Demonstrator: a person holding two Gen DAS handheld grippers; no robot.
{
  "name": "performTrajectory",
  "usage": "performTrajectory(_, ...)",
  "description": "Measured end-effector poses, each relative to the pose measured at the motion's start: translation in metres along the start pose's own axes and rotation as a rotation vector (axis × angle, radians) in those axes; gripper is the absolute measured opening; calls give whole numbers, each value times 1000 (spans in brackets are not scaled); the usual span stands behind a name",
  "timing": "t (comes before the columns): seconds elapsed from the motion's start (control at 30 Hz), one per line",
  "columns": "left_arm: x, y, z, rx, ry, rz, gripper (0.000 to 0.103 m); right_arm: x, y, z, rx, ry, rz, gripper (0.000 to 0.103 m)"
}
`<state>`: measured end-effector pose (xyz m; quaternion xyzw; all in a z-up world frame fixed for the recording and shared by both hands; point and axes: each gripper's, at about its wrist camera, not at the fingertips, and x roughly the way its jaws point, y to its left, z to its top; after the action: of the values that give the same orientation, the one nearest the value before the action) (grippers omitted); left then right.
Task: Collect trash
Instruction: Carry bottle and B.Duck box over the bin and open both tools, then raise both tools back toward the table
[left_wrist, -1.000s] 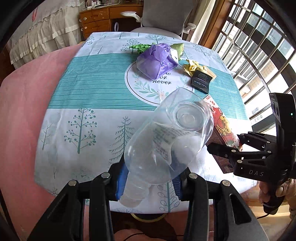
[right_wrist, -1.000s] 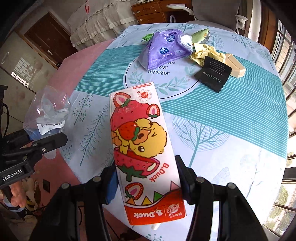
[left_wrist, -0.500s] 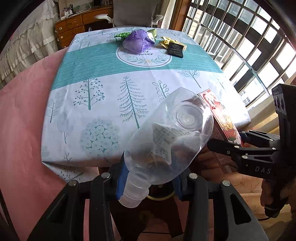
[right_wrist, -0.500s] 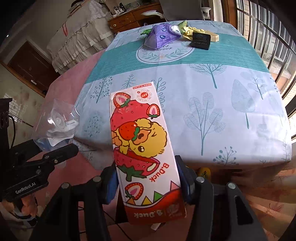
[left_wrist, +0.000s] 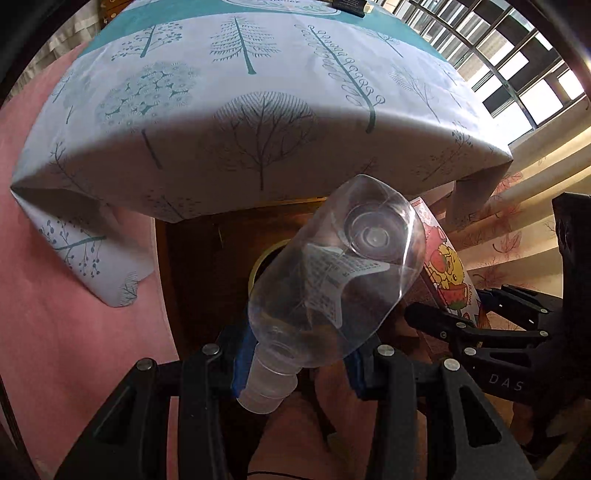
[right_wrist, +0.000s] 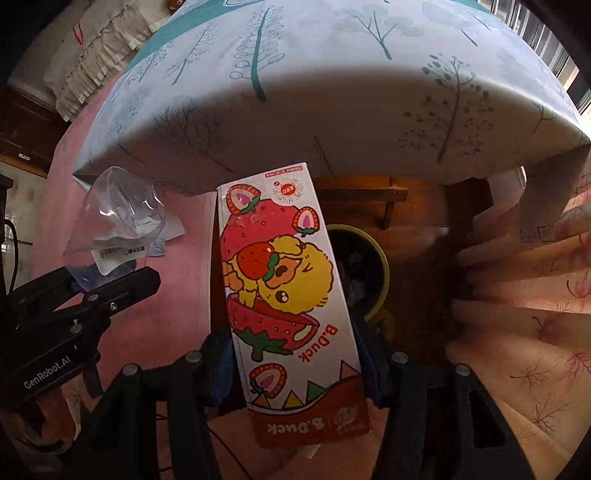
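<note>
My left gripper (left_wrist: 295, 362) is shut on a clear, crumpled plastic bottle (left_wrist: 332, 280), neck toward me; the bottle also shows in the right wrist view (right_wrist: 114, 229). My right gripper (right_wrist: 295, 354) is shut on a B.Duck strawberry carton (right_wrist: 280, 288), also seen at the right of the left wrist view (left_wrist: 443, 269). Both are held below the table's front edge. A yellow-rimmed bin (right_wrist: 376, 273) stands on the floor under the table, just behind the carton; its rim shows behind the bottle in the left wrist view (left_wrist: 262, 262).
The table with its tree-print cloth (left_wrist: 258, 92) hangs overhead in front, also in the right wrist view (right_wrist: 332, 92). Dark wooden table legs (right_wrist: 388, 206) stand behind the bin. A leaf-patterned curtain (right_wrist: 524, 295) is at the right. Pink fabric (left_wrist: 55, 295) lies at the left.
Both grippers have dropped from table height to below the table edge with their loads. The table top items have slid out of view and the bin has appeared.
</note>
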<state>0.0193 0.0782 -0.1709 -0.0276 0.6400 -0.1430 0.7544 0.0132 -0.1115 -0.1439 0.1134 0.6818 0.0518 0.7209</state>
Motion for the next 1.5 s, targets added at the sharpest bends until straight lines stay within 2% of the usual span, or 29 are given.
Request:
performTrajectory(0.23,103,8,-12,-36,66,10,40,111,-50,-13,177,84,-1,55)
performTrajectory(0.4,181,12,-11,-50,92,3,40,190,-80,-12,241,128,15,55)
performTrajectory(0.5,221,12,-11,-48,106,-4,41,227,-89,-13,269,137,17,56)
performTrajectory(0.67,266,12,-10,-31,109,5,41,268,-104,-8,299,130,19,56)
performTrajectory(0.77,274,22,-8,-40,100,-4,44,283,-110,-2,298,138,24,56)
performTrajectory(0.8,277,27,-6,-53,98,-16,51,285,-110,-1,299,137,35,57)
performTrajectory(0.83,279,31,-5,-71,103,-29,75,287,-111,0,302,139,44,57)
performTrajectory(0.9,279,36,0,-100,114,-42,101,293,-114,3,312,143,81,58)
performTrajectory(1.03,274,37,3,-79,85,-53,102,296,-118,7,327,134,132,61)
performTrajectory(1.1,275,37,2,-67,79,-46,102,296,-117,8,322,134,129,68)
performTrajectory(1.27,256,31,-1,-41,52,-21,102,283,-115,5,324,127,125,70)
performTrajectory(1.5,195,32,-11,-80,23,-18,102,221,-115,2,335,89,118,70)
